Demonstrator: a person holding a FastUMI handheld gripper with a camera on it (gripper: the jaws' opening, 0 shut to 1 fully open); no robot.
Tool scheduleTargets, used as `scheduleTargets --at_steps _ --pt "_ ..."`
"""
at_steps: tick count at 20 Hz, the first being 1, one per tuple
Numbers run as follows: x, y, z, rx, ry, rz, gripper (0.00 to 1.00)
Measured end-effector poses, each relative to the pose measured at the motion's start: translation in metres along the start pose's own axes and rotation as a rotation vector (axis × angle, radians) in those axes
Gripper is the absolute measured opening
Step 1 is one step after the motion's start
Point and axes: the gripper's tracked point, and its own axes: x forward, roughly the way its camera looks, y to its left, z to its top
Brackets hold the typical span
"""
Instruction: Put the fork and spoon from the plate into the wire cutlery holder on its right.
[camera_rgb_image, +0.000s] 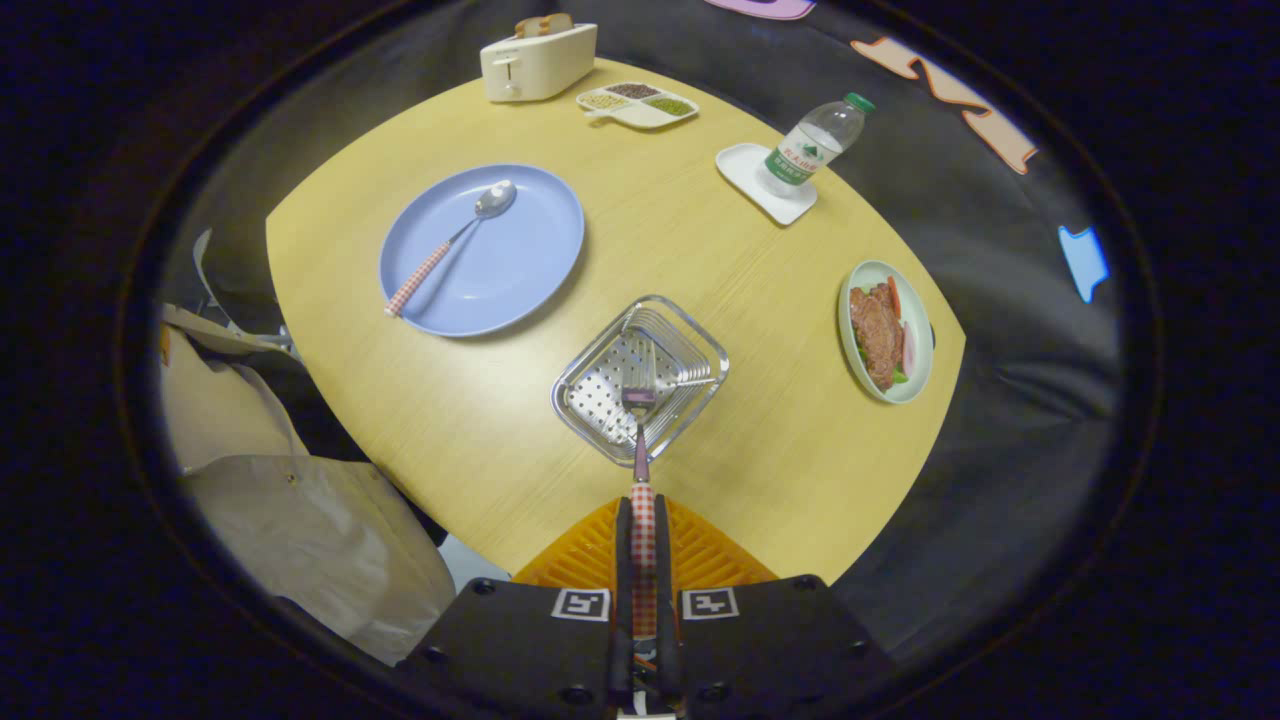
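**Fork over the holder, spoon on the plate**

My tool (643, 545) is clenched on the fork (640, 420): both fingers press on its checked handle, which runs straight out between them. The fork's tines point ahead and sit over the wire cutlery holder (690, 340), just beyond my fingertips; whether the tines touch the holder's perforated floor I cannot tell.

The holder stands on the yellow tabletop (700, 260), to the right of the blue plate (530, 260) and apart from it. The spoon (455, 242) lies on that plate, its bowl toward the far rim and its checked handle reaching out to the plate's near left edge.

Farther off on the tabletop, a cream toaster (538, 60) with bread in its slot stands at the far edge, with a divided dish (638, 104) of grains just beside it. A water bottle (815, 145) stands on a small white tray (745, 170) farther right. A green plate of food (886, 330) sits near the right edge, well apart from the holder. A beige sleeve (300, 520) shows left of my tool, below the tabletop's near edge.
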Motion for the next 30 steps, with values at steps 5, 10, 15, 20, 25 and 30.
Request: scheduleTargets --at_steps 5,10,15,20,25,30 --pt "0.013 -0.003 0.007 -0.039 0.064 0.000 0.12" --pt "0.017 0.002 0.016 -0.075 0.094 0.022 0.12" --pt "0.018 -0.004 0.026 -0.041 0.070 0.006 0.17" --pt "0.012 -0.011 0.039 0.029 0.000 -0.014 0.26" --pt "0.002 -0.006 0.066 0.185 -0.164 0.002 0.69" --pt "-0.018 0.000 0.094 0.295 -0.367 -0.026 1.00"
